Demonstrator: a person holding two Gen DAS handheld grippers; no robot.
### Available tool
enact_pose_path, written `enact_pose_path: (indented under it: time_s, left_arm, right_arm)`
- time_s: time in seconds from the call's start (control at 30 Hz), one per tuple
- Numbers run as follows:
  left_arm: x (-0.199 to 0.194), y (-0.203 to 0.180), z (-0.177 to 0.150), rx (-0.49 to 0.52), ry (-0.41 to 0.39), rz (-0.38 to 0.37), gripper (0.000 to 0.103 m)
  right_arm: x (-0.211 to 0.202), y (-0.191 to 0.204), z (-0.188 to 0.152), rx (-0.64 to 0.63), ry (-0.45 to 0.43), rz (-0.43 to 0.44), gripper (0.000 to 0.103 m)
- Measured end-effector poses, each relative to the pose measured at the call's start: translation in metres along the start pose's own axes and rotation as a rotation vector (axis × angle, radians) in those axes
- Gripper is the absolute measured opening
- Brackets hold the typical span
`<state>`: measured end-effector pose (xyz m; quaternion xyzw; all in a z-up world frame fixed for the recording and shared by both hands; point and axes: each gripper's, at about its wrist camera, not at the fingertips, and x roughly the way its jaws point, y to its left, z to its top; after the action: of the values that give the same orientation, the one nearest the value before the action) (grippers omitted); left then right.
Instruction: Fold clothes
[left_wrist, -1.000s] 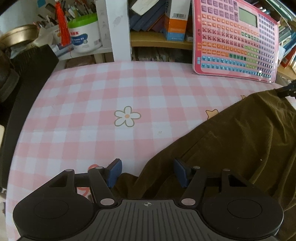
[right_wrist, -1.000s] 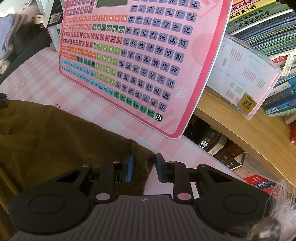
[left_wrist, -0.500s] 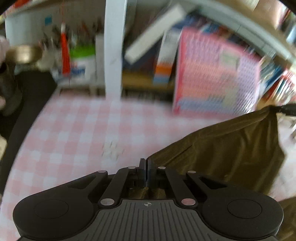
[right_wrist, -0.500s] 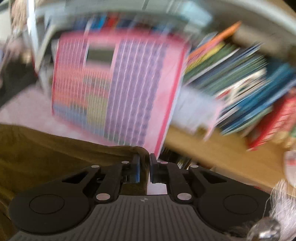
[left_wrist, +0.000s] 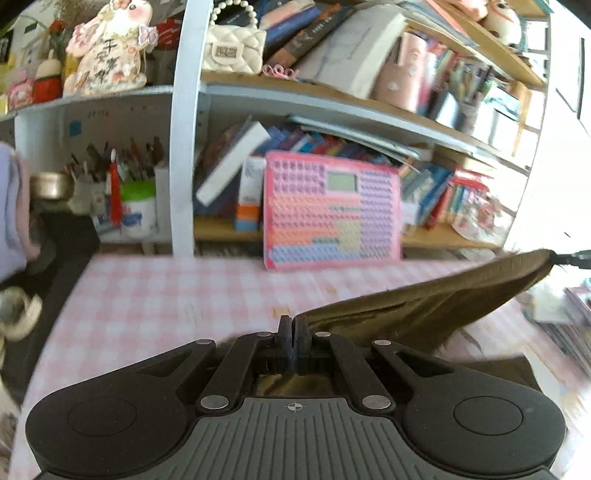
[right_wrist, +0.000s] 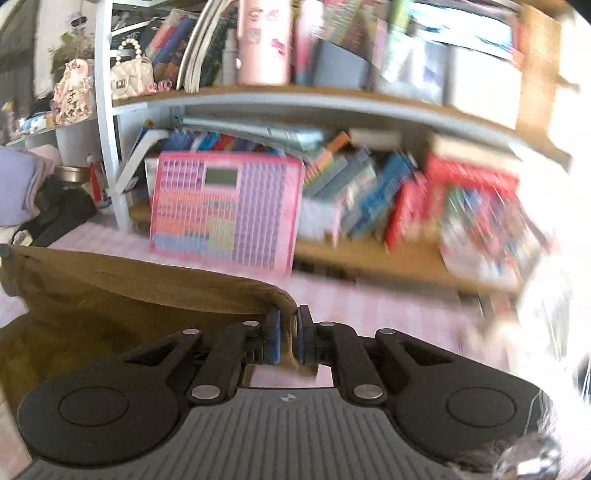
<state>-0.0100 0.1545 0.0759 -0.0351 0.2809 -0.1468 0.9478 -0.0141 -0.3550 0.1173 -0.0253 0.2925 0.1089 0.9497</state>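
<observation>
garment: brown garment (left_wrist: 424, 314) lifted off the checked table (left_wrist: 166, 295), strung taut left to right between both hands, long axis across the scene | left gripper (left_wrist: 294, 328): jaws clenched on its left corner | right gripper (right_wrist: 288, 321): jaws clamped on its right corner | neither hand nearer, each holds one end
</observation>
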Motion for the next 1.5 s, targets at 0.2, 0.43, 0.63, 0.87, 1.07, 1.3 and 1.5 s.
enact_pose_path:
  time_s: [0.2, 0.43, 0.63, 0.87, 1.07, 1.3, 1.5]
  left_arm:
    - [-0.030, 0.018, -0.073, -0.208, 0.065, 0.056, 0.005]
    - [-0.050, 0.037, -0.124, -0.560, 0.097, 0.054, 0.049]
    - [-0.027, 0.052, -0.146, -1.034, 0.037, -0.057, 0.063]
    - [0.017, 0.041, -0.156, -1.370, 0.045, -0.059, 0.063]
    - [0.031, 0.035, -0.140, -1.357, 0.019, 0.024, 0.050]
    - [0.036, 0.017, -0.107, -1.095, 0.078, 0.142, 0.016]
    - [0.041, 0.020, -0.125, -1.192, 0.070, 0.127, 0.017]
  right_arm:
    - [-0.029, 0.012, -0.118, 0.295, 0.241, -0.029, 0.008]
    - [-0.044, 0.030, -0.164, 0.485, 0.345, -0.133, 0.029]
    - [-0.052, 0.034, -0.156, 0.682, 0.293, -0.003, 0.051]
    - [-0.019, 0.016, -0.168, 1.199, 0.196, 0.082, 0.052]
    - [0.007, -0.001, -0.181, 1.361, 0.223, 0.052, 0.044]
    - [0.027, -0.012, -0.174, 1.373, 0.241, 0.058, 0.025]
    - [0.028, -0.014, -0.172, 1.327, 0.268, 0.048, 0.018]
